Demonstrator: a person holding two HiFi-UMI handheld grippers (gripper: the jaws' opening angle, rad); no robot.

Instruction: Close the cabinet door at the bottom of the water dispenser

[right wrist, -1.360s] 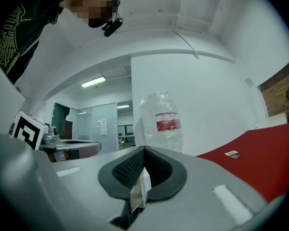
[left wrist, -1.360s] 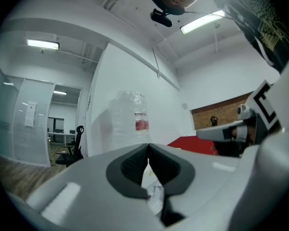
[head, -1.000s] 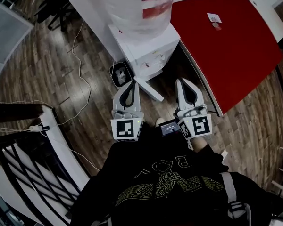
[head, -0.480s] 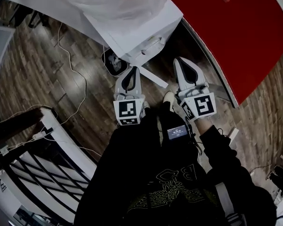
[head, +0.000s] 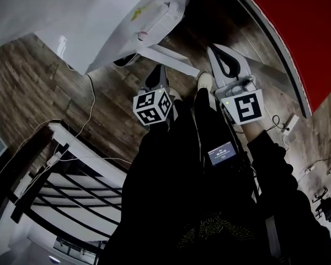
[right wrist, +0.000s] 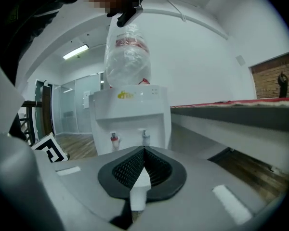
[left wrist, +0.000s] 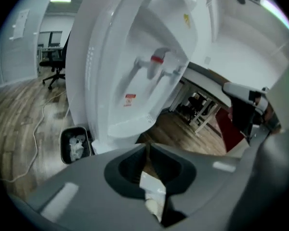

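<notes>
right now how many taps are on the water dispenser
2. Facing the water dispenser, a red-capped tap is on the left of its front recess and a pale-capped tap just right of it. No more show.

White water dispenser [right wrist: 132, 114], red table [head: 311, 21], brown wood floor [head: 38, 87].

White cabinet door [head: 171, 60] (open, edge-on)
</notes>
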